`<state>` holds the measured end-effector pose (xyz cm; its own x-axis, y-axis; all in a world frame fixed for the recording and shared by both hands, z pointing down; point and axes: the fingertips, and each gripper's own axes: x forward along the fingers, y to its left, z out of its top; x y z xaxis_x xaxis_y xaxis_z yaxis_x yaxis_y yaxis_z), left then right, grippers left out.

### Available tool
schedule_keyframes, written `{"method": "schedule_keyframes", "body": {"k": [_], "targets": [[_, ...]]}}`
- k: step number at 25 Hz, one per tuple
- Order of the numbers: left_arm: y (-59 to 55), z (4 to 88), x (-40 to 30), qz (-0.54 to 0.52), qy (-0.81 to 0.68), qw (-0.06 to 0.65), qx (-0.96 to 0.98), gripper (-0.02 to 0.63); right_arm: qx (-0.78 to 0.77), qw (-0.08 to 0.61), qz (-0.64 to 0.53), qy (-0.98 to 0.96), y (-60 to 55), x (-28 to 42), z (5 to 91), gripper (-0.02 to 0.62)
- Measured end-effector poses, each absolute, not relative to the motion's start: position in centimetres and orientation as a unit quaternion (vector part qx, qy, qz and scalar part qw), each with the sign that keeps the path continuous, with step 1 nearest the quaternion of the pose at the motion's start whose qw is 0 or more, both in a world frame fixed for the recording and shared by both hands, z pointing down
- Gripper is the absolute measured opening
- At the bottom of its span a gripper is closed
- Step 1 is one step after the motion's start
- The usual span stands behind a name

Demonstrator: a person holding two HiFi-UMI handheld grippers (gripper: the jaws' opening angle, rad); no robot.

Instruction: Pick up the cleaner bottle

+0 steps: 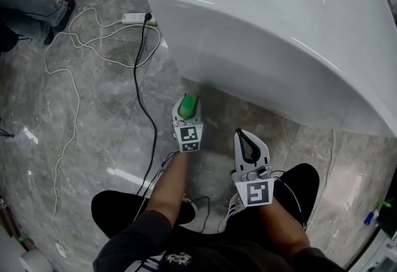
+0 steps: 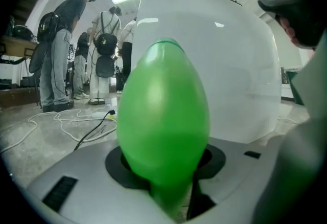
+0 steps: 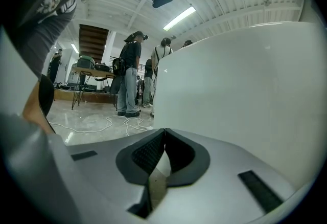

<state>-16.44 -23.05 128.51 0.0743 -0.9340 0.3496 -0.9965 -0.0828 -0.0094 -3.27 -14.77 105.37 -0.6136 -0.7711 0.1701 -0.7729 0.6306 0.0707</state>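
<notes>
The cleaner bottle [image 1: 188, 105] is green with a rounded top and stands on the grey marble floor just in front of the white bathtub [image 1: 279, 35]. My left gripper [image 1: 187, 100] has its jaws on either side of it. In the left gripper view the bottle [image 2: 163, 115] fills the gap between the dark pads, and the left gripper [image 2: 166, 162] is shut on it. My right gripper [image 1: 243, 134] hangs to the right of the bottle, apart from it, with nothing in it. In the right gripper view the right gripper [image 3: 163, 133] has its jaw tips touching.
The bathtub wall [image 3: 245, 95] rises close ahead of both grippers. A black cable [image 1: 139, 87] and white cables [image 1: 68, 78] run over the floor to a power strip [image 1: 136, 17] on the left. Several people [image 2: 66, 49] stand farther back. My feet are right below the grippers.
</notes>
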Motion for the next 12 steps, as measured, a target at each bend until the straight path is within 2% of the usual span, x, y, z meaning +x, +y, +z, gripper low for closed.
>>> {"method": "schedule_keyframes", "body": {"k": [6,12], "targets": [[-24.2,124.6,-16.3,0.124,-0.670,0.096,0.725,0.181,0.441,0.085,0.001,-0.893,-16.0,-3.0,104.1,0.015],[-24.3,118.3,-16.4,0.114,-0.677,0.106,0.719,0.179,0.468,0.084,0.005,-0.880,-17.4,-1.8,100.0,0.015]]}}
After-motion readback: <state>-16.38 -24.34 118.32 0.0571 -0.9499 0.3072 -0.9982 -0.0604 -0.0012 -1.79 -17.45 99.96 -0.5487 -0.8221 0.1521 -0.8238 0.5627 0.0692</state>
